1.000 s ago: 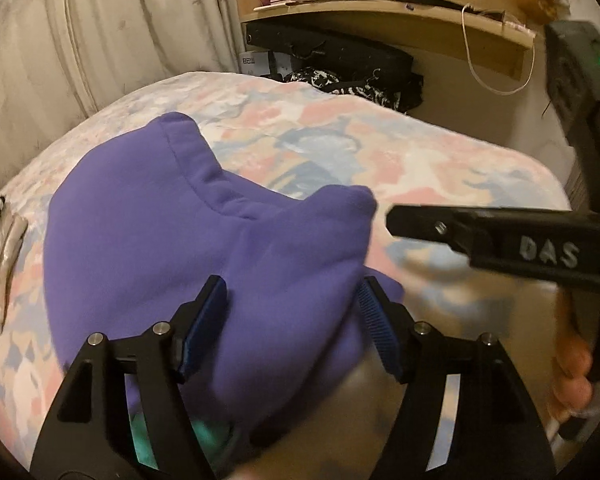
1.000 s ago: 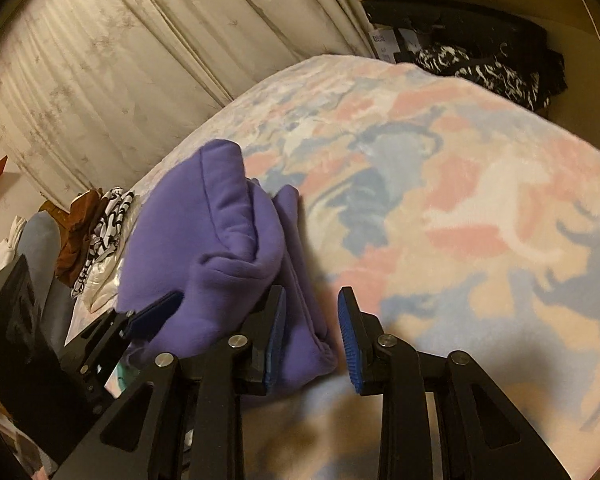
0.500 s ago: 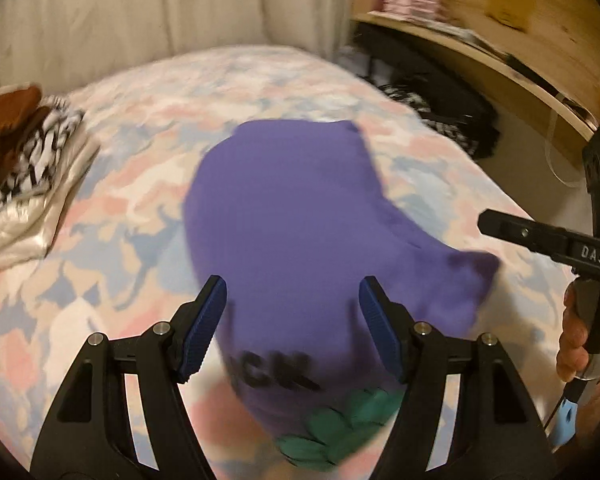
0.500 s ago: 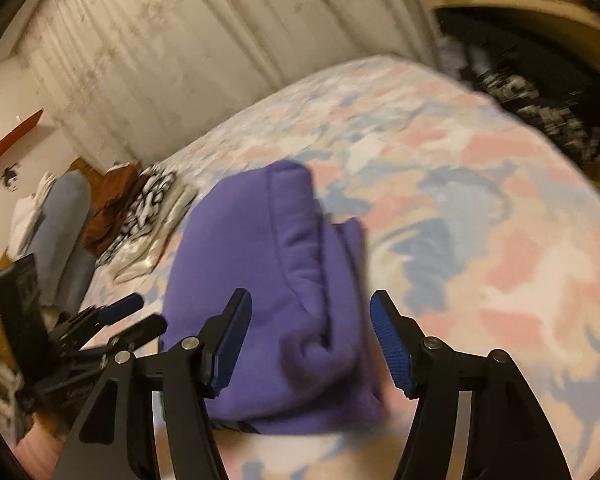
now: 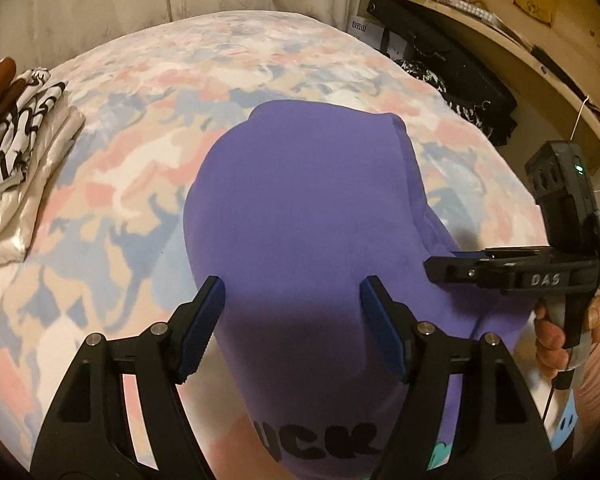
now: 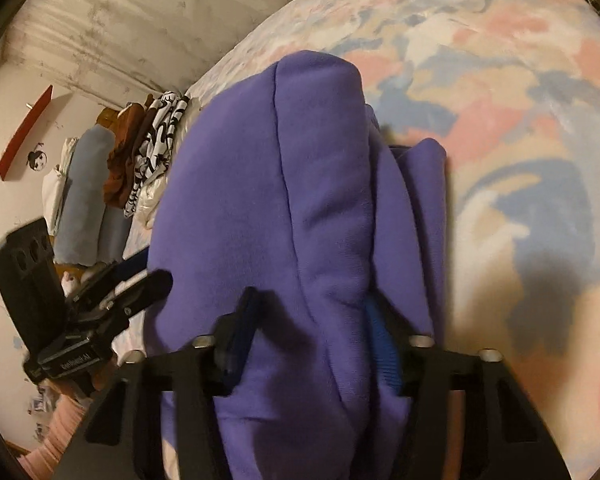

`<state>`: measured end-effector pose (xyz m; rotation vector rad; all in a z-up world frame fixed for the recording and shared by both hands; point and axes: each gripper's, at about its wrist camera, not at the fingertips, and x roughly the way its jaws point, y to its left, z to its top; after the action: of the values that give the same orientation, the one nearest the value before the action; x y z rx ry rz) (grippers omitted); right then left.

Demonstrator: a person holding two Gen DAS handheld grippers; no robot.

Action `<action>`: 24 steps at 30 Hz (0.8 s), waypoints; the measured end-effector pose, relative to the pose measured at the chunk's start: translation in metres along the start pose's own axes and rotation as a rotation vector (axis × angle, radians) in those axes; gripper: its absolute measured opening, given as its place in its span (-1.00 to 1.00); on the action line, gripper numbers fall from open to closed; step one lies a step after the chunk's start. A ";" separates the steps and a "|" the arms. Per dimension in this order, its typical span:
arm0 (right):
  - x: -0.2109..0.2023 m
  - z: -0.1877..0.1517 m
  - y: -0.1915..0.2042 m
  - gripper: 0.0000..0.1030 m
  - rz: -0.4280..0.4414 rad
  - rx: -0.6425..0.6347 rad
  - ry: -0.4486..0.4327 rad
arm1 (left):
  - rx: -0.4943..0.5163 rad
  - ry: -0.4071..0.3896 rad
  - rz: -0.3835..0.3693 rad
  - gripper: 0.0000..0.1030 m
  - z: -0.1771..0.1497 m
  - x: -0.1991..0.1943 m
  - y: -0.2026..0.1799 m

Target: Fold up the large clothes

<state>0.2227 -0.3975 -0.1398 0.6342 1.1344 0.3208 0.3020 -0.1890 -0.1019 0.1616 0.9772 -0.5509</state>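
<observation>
Garment: a purple sweatshirt (image 5: pixel 300 208) is lying folded into a thick bundle on the bed (image 5: pixel 148 80), near its front edge; black lettering is showing at the near end (only partly readable) beside a green patch.
Fold: in the right wrist view the sweatshirt (image 6: pixel 284 208) is showing a seam running along its top and a second layer bulging out on the right side.
Left gripper (image 5: pixel 292 312): jaws are standing wide apart, hovering over the near part of the bundle, blue pads facing each other with fabric showing between them; nothing is being grasped.
Right gripper (image 6: pixel 308 336): jaws are spread, straddling the near end of the bundle, one blue pad on each side; whether the pads are pressing the cloth, I cannot tell.
Right hand (image 5: pixel 556 332): wrapping the handle of the right gripper, just right of the bundle.
Bedcover: a pink, blue and cream print is covering the bed.
Surroundings: a stack of folded clothes (image 5: pixel 16 136) is sitting at the left edge of the bed, well apart from the bundle; a wooden shelf (image 5: pixel 496 28) is running along the right wall.
</observation>
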 end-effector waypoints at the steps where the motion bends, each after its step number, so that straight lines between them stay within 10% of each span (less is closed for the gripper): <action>1: -0.002 -0.001 0.000 -0.67 -0.012 -0.011 -0.010 | 0.003 0.005 0.001 0.33 0.001 0.001 -0.001; 8: -0.064 -0.041 0.002 -0.77 -0.082 -0.065 -0.197 | 0.142 -0.021 0.067 0.44 -0.006 0.000 -0.035; 16: -0.038 -0.070 -0.028 -0.77 -0.158 0.011 -0.175 | 0.284 -0.036 0.201 0.57 -0.020 0.018 -0.076; 24: -0.043 -0.079 -0.041 -0.76 -0.154 0.040 -0.207 | 0.255 -0.049 0.184 0.67 -0.023 0.023 -0.073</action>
<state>0.1299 -0.4289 -0.1551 0.5964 0.9860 0.0979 0.2579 -0.2513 -0.1256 0.4588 0.8324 -0.5062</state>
